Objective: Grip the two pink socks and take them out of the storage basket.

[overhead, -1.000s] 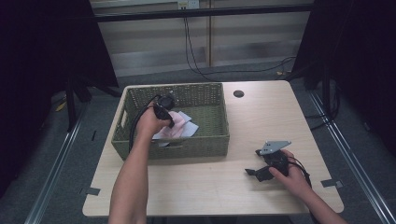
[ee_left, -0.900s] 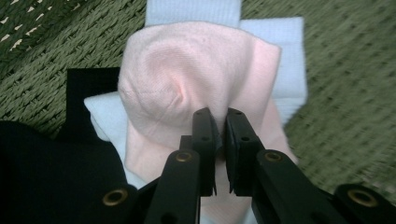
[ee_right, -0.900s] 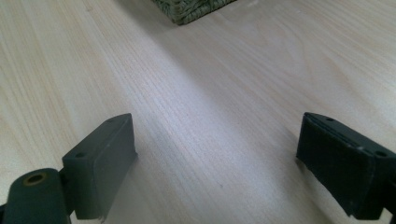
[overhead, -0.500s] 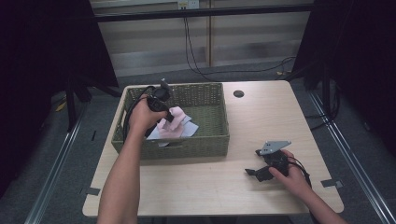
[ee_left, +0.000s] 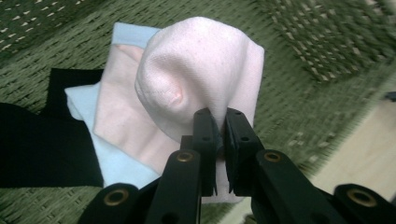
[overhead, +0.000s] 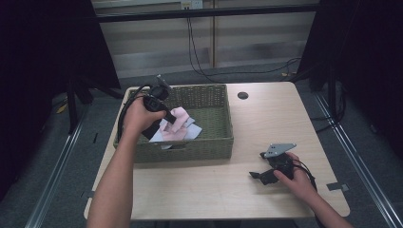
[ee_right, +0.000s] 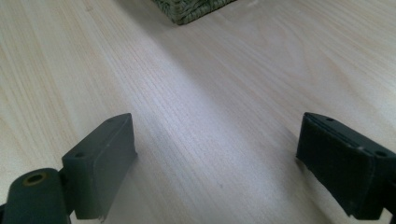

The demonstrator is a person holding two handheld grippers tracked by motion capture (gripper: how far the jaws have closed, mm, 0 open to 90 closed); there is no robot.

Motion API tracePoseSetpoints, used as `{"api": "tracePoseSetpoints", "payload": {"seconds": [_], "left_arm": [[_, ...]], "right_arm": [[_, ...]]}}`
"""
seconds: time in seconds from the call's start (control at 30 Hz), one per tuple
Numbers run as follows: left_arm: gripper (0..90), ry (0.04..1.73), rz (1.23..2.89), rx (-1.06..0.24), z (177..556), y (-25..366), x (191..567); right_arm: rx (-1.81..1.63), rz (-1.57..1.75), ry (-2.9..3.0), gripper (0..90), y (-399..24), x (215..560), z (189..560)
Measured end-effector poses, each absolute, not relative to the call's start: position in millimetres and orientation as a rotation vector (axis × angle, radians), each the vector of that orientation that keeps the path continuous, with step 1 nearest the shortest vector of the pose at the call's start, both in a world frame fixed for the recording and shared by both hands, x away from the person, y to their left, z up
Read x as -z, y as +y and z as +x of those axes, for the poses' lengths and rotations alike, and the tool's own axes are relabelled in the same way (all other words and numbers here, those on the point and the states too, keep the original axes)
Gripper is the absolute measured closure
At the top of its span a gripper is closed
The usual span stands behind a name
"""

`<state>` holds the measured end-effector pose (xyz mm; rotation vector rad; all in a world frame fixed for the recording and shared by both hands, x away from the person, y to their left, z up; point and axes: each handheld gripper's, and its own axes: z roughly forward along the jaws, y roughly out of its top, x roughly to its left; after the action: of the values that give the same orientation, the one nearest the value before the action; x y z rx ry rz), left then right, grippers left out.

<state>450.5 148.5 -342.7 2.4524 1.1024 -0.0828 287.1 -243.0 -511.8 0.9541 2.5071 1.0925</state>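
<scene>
Pale wood table (overhead: 228, 190) carries the right gripper (ee_right: 219, 163) nearest the person, its jaws spread wide with nothing between them, parked clear so it does not crowd the basket. Farther off, the left gripper (ee_left: 219, 128) is pinched tight on a fold of the pink cloth (ee_left: 201, 70), which hangs bunched above the other cloths (ee_left: 112, 158) in the green wicker basket (overhead: 216, 142), apparently to draw out one piece alone.

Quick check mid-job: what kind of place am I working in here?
Probably a lab recording station, not a home: a bare wooden table ringed by black curtains, cables along the wall, and a green wicker basket of cloths.
</scene>
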Motion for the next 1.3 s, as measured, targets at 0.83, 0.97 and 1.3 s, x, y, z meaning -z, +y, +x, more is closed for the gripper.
{"api": "tracePoseSetpoints", "payload": {"seconds": [0.83,0.97,1.3], "left_arm": [[84.1,0.958,2.499,0.147,414,141,315],[84.1,0.933,2.491,0.165,407,139,313],[84.1,0.862,2.499,0.178,389,130,311]], "right_arm": [[-1.092,0.954,2.507,10.7,-243,512,287],[-1.092,0.954,2.507,10.6,-243,512,287],[-1.092,0.954,2.507,10.7,-243,512,287]]}}
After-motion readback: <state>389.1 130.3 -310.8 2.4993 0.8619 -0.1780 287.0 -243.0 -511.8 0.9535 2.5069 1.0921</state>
